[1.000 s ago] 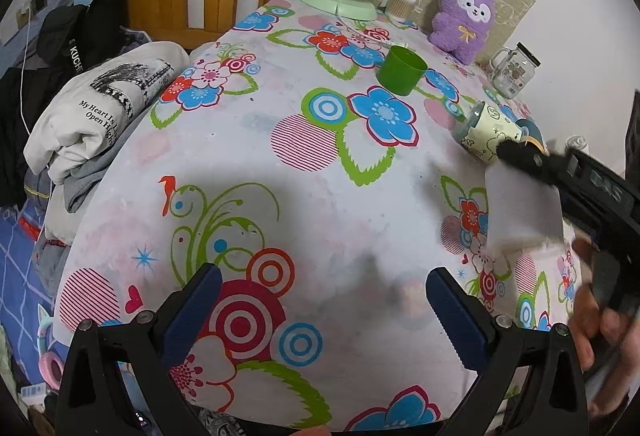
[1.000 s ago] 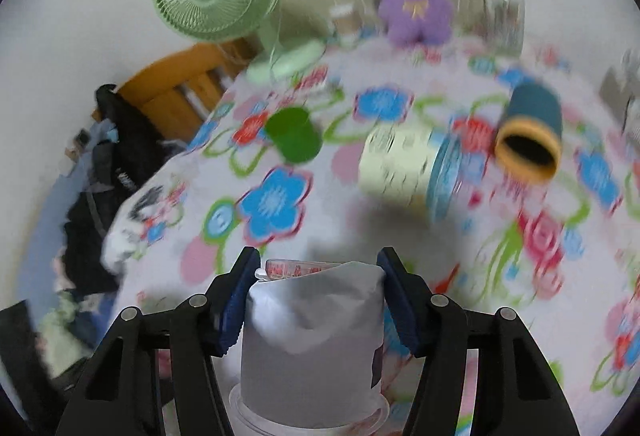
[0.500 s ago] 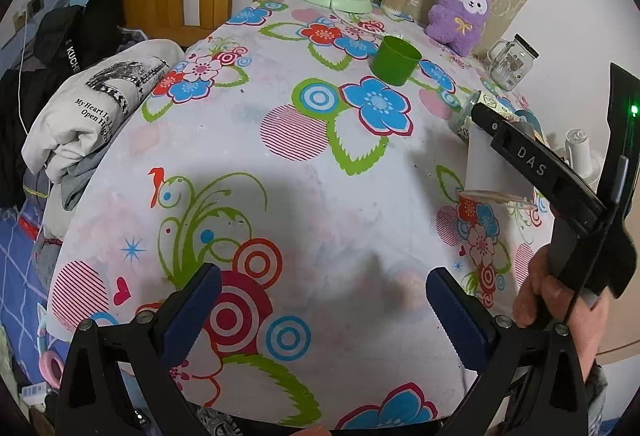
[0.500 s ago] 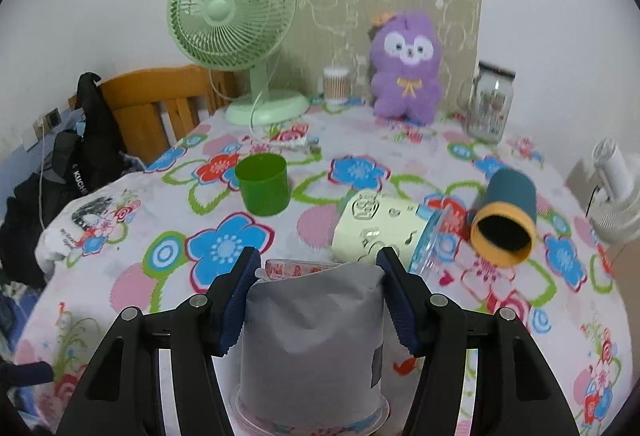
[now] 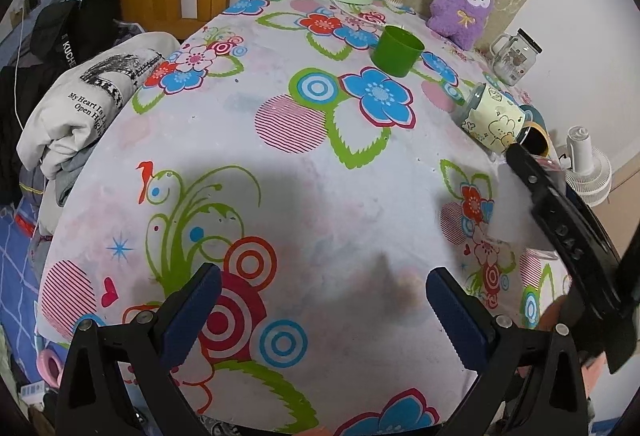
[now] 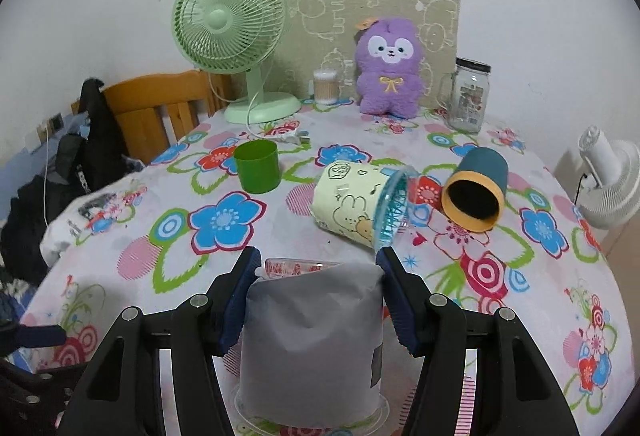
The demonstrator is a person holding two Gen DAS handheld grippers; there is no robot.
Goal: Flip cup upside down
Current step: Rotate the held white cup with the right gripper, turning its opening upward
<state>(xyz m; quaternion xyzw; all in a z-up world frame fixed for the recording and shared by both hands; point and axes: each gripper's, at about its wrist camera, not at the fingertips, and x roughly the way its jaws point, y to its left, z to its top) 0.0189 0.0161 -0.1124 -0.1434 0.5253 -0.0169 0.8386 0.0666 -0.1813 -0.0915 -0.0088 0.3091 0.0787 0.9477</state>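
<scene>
My right gripper [image 6: 316, 264] is shut on a clear cup wrapped in grey paper [image 6: 312, 348]. The cup stands upside down, rim low near the floral tablecloth [image 6: 180, 236]; whether the rim touches the cloth I cannot tell. In the left wrist view the same cup [image 5: 512, 207] shows at the right edge beside the right gripper's black arm [image 5: 568, 236]. My left gripper [image 5: 320, 300] is open and empty, low over the near part of the tablecloth [image 5: 280, 175].
A green cup [image 6: 256, 171] stands upright mid-table. A cream cartoon cup [image 6: 356, 203] and a teal cup [image 6: 476, 191] lie on their sides. A green fan [image 6: 228, 35], purple plush [image 6: 388, 67] and glass jar [image 6: 468, 95] line the back. Folded clothes [image 5: 88, 95] lie at left.
The right gripper turned the grey-wrapped cup from tilted to upside down and lowered it toward the tablecloth. The left gripper has stayed open and barely moved.
</scene>
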